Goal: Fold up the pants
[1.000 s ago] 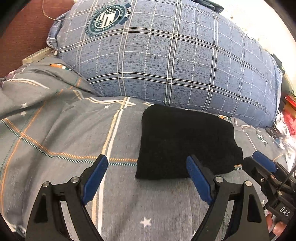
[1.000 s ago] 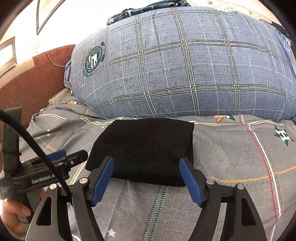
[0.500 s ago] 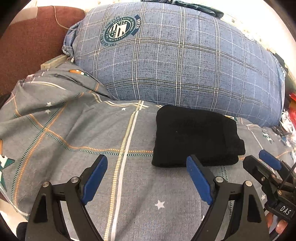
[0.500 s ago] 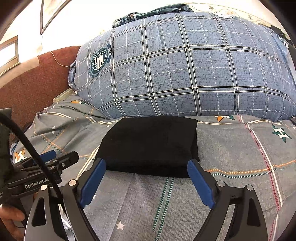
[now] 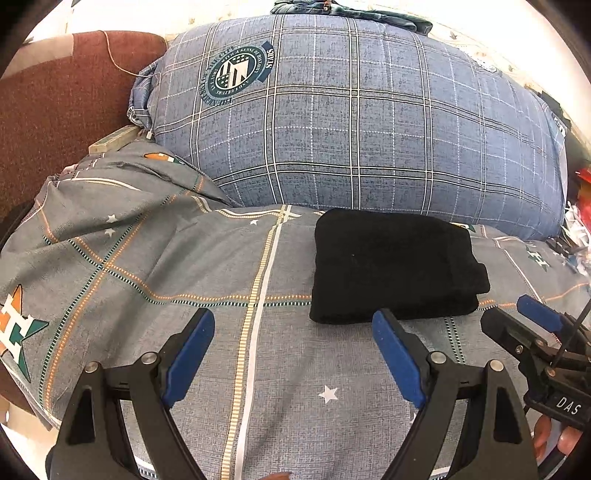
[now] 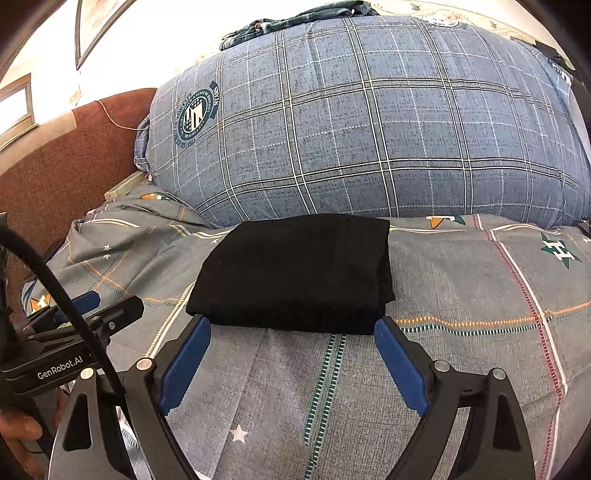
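The black pants (image 5: 391, 266) (image 6: 299, 273) lie folded into a compact rectangle on the grey patterned bedsheet (image 5: 166, 280), just in front of the big pillow. My left gripper (image 5: 293, 332) is open over bare sheet, its right finger near the bundle's front edge, with nothing between the pads. My right gripper (image 6: 291, 336) is open too, standing just short of the bundle's near edge and holding nothing. Each gripper shows at the edge of the other's view: the right one (image 5: 532, 325), the left one (image 6: 92, 306).
A large blue plaid pillow (image 5: 351, 125) (image 6: 369, 140) fills the back, with denim clothing (image 6: 295, 18) on top. A brown headboard (image 5: 55, 103) stands at the left. Clutter (image 5: 576, 221) lies at the bed's right edge. A hand (image 6: 18, 432) holds the left gripper's handle.
The left gripper has drawn back and to the left, away from the pants. The right gripper's jaws have spread wider and it has eased back slightly. The folded pants have not moved.
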